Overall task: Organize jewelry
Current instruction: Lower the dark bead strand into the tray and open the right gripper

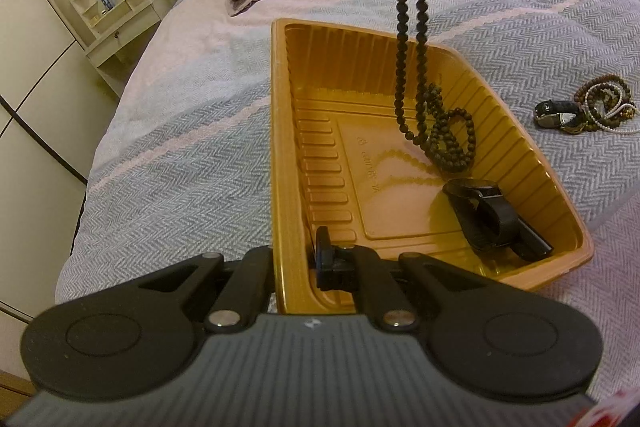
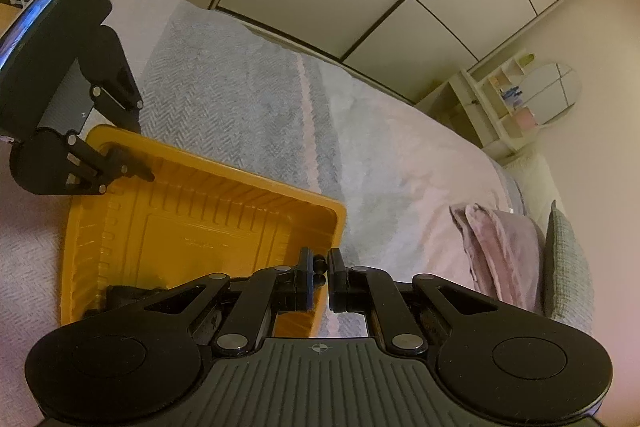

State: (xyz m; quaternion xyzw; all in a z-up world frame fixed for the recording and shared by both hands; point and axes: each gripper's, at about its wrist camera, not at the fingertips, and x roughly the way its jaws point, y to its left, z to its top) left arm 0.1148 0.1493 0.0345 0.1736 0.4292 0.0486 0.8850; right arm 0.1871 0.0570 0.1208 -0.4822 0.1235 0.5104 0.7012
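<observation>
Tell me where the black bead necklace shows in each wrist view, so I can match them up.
Left wrist view: the black bead necklace hangs from the top edge, right of centre, its lower loop dangling inside the gold tray.
Right wrist view: only a few beads show, pinched between the right gripper fingers, bottom centre.
Shared landmark: the gold tray, held at its rim by the left gripper.

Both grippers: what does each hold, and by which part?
Left gripper clamps the golden plastic tray by its near rim. Right gripper pinches the black beaded necklace by its top loop.
</observation>
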